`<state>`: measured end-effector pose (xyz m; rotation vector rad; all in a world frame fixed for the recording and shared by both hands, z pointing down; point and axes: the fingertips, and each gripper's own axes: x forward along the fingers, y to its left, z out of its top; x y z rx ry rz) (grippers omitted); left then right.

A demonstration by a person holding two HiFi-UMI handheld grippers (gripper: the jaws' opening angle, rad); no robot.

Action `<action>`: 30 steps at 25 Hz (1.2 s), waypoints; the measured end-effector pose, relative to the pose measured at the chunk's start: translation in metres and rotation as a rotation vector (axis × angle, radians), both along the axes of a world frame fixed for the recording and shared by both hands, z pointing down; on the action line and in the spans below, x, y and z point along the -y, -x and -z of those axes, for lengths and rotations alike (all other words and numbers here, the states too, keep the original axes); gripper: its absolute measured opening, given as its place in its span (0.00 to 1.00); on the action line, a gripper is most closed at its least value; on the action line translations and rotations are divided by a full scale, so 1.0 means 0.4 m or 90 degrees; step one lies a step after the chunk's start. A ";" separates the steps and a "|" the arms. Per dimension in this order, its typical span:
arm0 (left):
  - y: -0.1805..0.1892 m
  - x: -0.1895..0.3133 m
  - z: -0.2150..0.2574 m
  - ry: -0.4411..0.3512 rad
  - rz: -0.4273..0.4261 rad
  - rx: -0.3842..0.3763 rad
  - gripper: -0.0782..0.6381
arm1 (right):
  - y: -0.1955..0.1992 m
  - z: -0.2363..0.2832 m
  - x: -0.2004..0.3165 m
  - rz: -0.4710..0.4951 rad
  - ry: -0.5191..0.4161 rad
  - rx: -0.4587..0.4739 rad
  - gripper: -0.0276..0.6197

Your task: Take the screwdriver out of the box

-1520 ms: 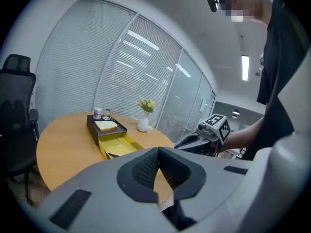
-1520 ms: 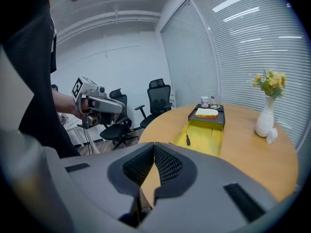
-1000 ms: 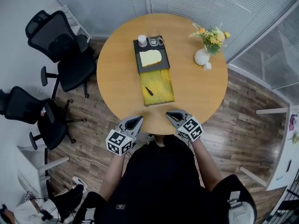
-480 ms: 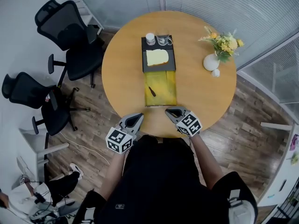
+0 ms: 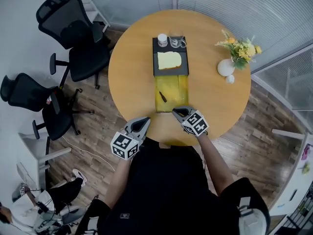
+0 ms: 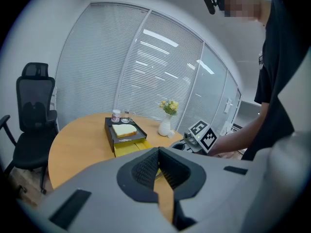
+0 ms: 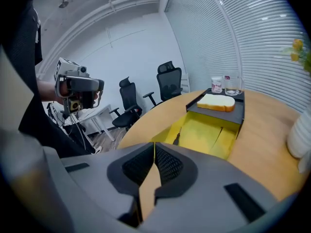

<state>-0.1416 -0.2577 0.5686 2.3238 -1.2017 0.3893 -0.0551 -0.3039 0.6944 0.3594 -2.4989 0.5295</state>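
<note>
Right hand-held gripper (image 5: 179, 112): jaws together, empty, near the box (image 5: 180, 88) edge.
Left hand-held gripper (image 5: 143, 123): jaws together, empty.
Risk: screwdriver (image 5: 163, 97), ahead-left of the right one, lies flat; unopened jaws could shove it.

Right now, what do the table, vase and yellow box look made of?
Table: wood or wood-look laminate, even tan, faint sheen.
Vase: probably glazed ceramic, white, smooth, rounded.
Yellow box: plastic or card, flat matte yellow; cannot tell which.

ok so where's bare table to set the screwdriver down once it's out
Widest bare patch: table left of the box, out to the rim. A narrower one lies between yellow drawer and vase. Crowded: the box's top and by the right gripper.
</note>
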 end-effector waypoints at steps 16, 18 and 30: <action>0.136 0.079 -0.029 0.011 -0.097 -0.043 0.12 | 0.123 -0.160 0.086 -0.032 0.009 -0.198 0.06; 0.148 0.083 -0.034 0.012 -0.107 -0.046 0.12 | 0.135 -0.178 0.100 -0.033 0.010 -0.223 0.06; 0.219 0.071 -0.044 0.017 -0.092 -0.055 0.12 | 0.173 -0.257 0.128 -0.037 0.042 -0.308 0.18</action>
